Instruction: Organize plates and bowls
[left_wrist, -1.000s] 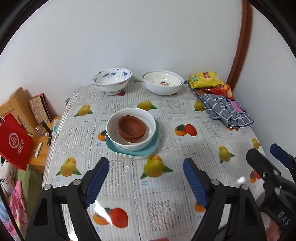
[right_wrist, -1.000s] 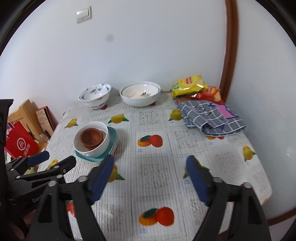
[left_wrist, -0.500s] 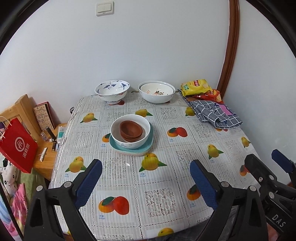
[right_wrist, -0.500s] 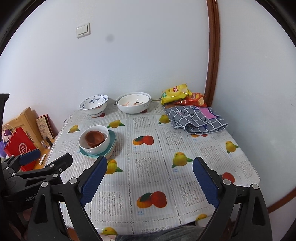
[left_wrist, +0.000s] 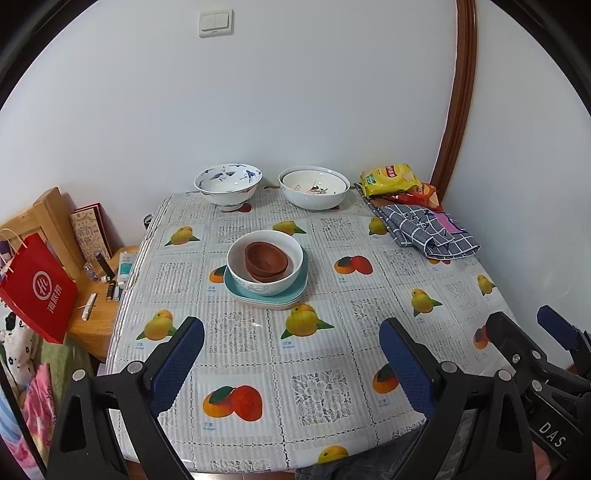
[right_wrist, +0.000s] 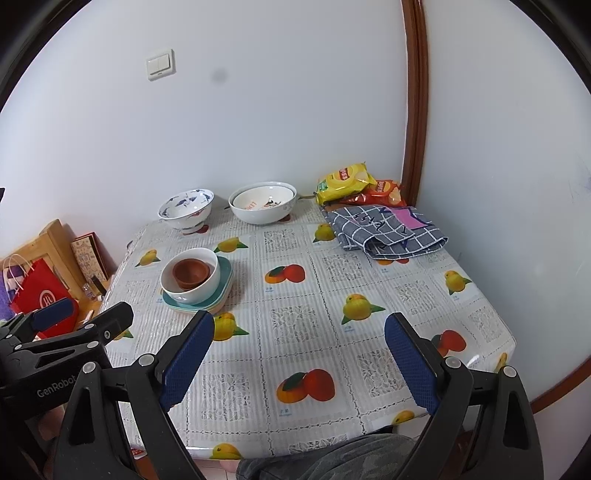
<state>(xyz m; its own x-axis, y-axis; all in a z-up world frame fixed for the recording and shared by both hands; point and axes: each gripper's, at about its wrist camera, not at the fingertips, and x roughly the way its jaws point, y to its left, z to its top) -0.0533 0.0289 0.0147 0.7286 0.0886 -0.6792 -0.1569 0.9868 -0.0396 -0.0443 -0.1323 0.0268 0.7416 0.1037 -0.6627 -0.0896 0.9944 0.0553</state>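
A stack stands mid-table: brown bowls (left_wrist: 266, 260) (right_wrist: 190, 273) nested in a white bowl (left_wrist: 271, 284) (right_wrist: 199, 286), on teal plates (left_wrist: 295, 295) (right_wrist: 221, 284). A blue-patterned bowl (left_wrist: 228, 185) (right_wrist: 186, 209) and a larger white bowl (left_wrist: 314, 188) (right_wrist: 263, 207) stand at the far edge by the wall. My left gripper (left_wrist: 291, 358) is open and empty over the near table edge, well short of the stack. My right gripper (right_wrist: 299, 354) is open and empty to its right; it also shows in the left wrist view (left_wrist: 532, 332).
The table (left_wrist: 369, 369) has a fruit-print cover. A folded checked cloth (left_wrist: 428, 230) (right_wrist: 388, 232) and snack bags (left_wrist: 391, 179) (right_wrist: 347, 182) lie at the far right corner. A red paper bag (left_wrist: 37, 291) and a wooden side table (left_wrist: 99, 306) with small items stand at the left.
Both grippers have pulled back and risen away from the stack, so the whole table now shows. Both stay open and empty. Nothing on the table moved.
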